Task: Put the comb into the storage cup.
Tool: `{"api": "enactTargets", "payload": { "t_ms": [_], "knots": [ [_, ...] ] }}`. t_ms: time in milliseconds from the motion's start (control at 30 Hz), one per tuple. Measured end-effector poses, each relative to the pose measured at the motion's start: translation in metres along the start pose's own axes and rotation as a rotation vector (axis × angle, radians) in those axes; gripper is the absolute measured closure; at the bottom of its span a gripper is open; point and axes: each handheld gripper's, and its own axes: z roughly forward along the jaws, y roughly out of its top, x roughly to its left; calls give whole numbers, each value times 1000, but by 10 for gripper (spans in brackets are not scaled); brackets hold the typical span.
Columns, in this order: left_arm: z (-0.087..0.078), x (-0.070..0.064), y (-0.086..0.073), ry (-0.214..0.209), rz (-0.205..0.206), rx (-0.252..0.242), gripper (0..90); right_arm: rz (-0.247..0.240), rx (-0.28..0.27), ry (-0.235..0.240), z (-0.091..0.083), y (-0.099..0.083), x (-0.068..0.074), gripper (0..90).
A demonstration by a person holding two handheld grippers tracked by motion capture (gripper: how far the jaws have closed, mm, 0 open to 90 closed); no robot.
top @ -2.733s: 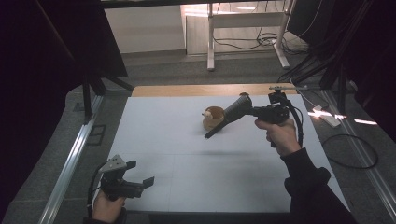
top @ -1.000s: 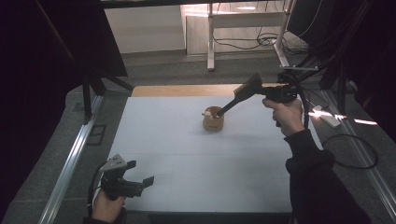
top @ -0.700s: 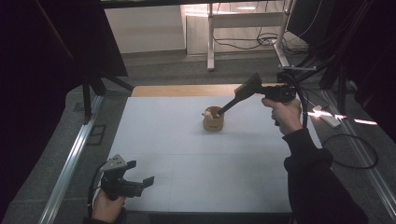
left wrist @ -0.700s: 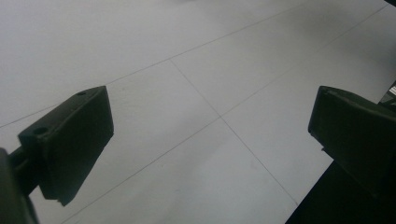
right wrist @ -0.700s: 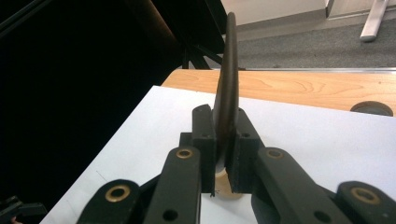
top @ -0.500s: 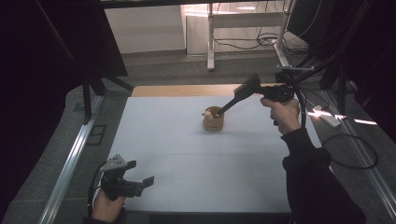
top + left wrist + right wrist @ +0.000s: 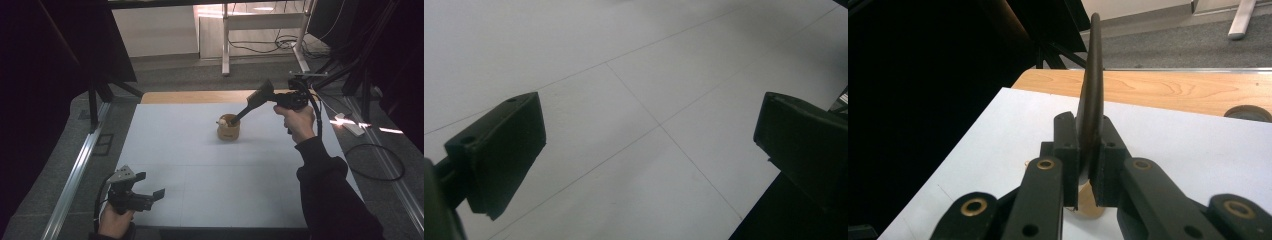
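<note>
High view: a white table (image 7: 210, 165) with a wooden strip along its far edge. Near the far middle stands a small tan wooden cup (image 7: 228, 127) with something pale at its rim. The right gripper (image 7: 263, 95), held in the person's right hand (image 7: 299, 120) above the far right of the table, is clamped on a dark spatula-like tool (image 7: 248, 106) that slants down so its thin end reaches into the cup. The left gripper (image 7: 152, 194) is held low at the near left corner, well apart from the cup, its jaws apart with nothing between them.

Left gripper view: two black jaws stand wide apart over bare white tabletop (image 7: 634, 100) crossed by thin lines.

Right gripper view: the jaws are pressed together on the dark tool (image 7: 1091, 95), seen edge-on and rising upward. A bit of the tan cup (image 7: 1088, 205) peeks out below the jaws.
</note>
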Motion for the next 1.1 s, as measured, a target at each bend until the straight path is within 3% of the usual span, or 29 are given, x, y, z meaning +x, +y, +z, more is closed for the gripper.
{"api": "enactTargets", "payload": {
  "t_ms": [1100],
  "knots": [
    [0, 1, 0, -5, -6, 3, 13, 21, 60, -9, 45, -26, -6, 843]
  ]
}}
